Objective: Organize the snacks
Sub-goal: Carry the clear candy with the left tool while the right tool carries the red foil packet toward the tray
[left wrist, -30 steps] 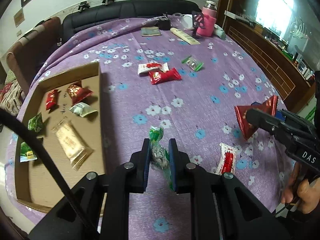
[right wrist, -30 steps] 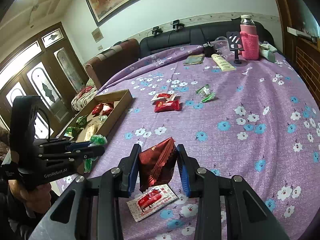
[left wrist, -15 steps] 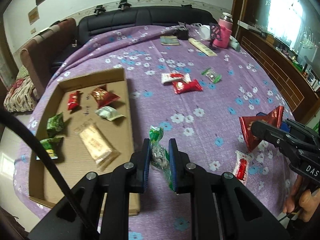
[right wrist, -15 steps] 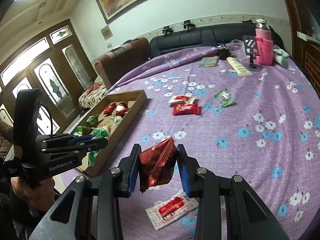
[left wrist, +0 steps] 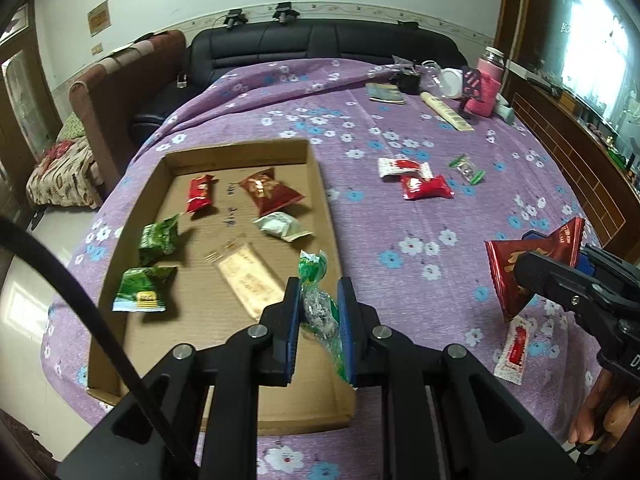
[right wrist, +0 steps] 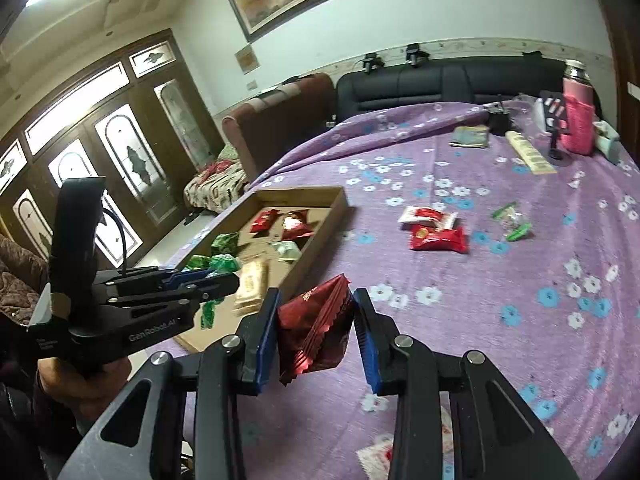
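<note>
My left gripper (left wrist: pixel 319 322) is shut on a green-ended clear candy packet (left wrist: pixel 318 304) and holds it above the right edge of the cardboard tray (left wrist: pixel 320 184). The tray holds several snacks, among them a beige bar (left wrist: pixel 246 278) and green packets (left wrist: pixel 158 234). My right gripper (right wrist: pixel 314 338) is shut on a dark red triangular snack packet (right wrist: pixel 314 328), above the purple cloth to the right of the tray (right wrist: pixel 320 224). That packet also shows in the left wrist view (left wrist: pixel 532 264). The left gripper shows in the right wrist view (right wrist: pixel 216 280).
On the flowered purple cloth (left wrist: pixel 400 216) lie a red packet (left wrist: pixel 426 188), a white-and-red packet (left wrist: pixel 402 168), a green candy (left wrist: pixel 466 168) and a white-and-red sachet (left wrist: pixel 512 350). A pink bottle (left wrist: pixel 488 92) and small items stand at the far right. Sofas sit behind.
Both grippers have moved left toward the tray with their packets still held. The left gripper now hangs over the tray's right edge; both views have risen.
</note>
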Motion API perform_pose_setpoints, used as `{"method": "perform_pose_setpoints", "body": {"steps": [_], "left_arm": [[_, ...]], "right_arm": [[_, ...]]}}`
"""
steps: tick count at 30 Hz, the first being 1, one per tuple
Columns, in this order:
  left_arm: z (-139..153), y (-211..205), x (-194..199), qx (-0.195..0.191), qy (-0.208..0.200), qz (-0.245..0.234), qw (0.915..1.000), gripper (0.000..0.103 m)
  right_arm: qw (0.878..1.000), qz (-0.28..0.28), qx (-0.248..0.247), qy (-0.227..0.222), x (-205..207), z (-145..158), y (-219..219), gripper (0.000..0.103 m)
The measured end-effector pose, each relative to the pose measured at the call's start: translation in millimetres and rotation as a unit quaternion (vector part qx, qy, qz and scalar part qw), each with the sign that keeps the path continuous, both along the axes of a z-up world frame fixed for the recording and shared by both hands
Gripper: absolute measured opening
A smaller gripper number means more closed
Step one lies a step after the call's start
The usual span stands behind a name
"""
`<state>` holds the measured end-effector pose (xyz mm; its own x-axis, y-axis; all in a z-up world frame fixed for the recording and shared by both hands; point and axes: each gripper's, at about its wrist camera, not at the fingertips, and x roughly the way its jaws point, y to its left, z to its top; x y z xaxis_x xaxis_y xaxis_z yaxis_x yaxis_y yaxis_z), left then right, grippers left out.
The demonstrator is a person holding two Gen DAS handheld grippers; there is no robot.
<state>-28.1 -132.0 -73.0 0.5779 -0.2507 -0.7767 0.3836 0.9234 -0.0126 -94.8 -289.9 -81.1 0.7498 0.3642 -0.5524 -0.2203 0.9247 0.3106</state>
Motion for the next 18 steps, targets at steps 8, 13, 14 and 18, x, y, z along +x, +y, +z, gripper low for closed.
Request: {"method": "perform_pose_setpoints", "body": {"steps": [8, 13, 14, 18], "left_arm": [[-3, 23, 6, 0.005, -0.003, 0.026, 0.9997, 0.02], [-9, 42, 12, 0.003, 0.004, 0.044, 0.999, 0.02], [-10, 44, 13, 0.003, 0.004, 0.048, 0.9989, 0.02], [-14, 60, 18, 0.001, 0.009, 0.062, 0.9981, 0.02]], "right_arm": [[0.999, 0.037, -0.003, 0.0, 14, 3, 32, 0.035], [0.998, 0.058, -0.006, 0.003, 24, 2, 52, 0.035], [0.998, 0.062, -0.006, 0.005, 26, 2, 55, 0.035], [0.997, 0.077, -0.007, 0.006, 32, 0, 69, 0.035]]}}
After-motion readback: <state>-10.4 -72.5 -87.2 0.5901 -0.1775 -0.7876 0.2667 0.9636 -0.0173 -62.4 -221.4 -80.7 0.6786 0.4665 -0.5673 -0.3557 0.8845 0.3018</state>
